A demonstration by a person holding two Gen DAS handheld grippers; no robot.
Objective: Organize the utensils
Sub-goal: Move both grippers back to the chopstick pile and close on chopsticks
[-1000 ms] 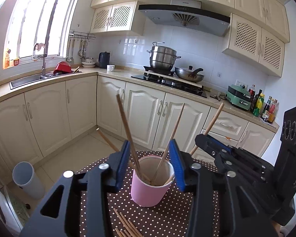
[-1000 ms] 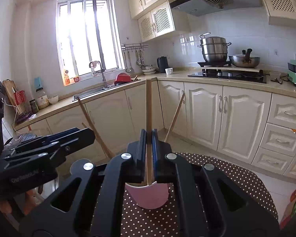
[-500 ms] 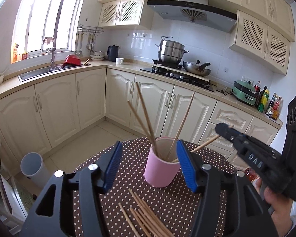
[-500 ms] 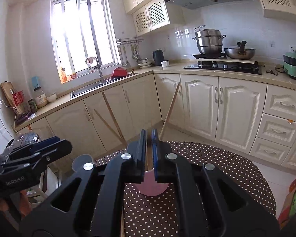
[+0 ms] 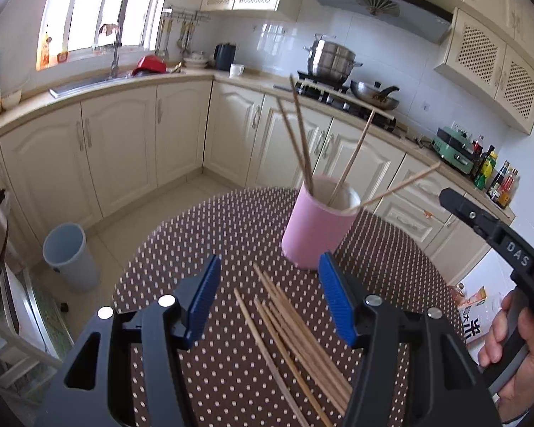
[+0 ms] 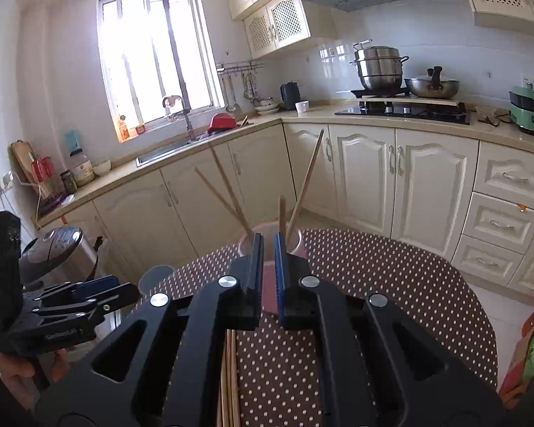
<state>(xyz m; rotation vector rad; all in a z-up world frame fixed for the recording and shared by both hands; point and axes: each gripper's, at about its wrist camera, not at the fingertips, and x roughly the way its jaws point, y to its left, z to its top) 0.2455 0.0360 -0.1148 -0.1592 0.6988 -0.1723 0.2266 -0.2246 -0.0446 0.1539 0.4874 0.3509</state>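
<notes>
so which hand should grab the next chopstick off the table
Left. Its tongs are open right above the loose chopsticks on the table. The right tongs are shut and empty, up near the pink cup.

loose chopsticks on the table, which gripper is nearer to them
Left. The left gripper hangs open right over the loose chopsticks; the right gripper points past them at the pink cup.
</notes>
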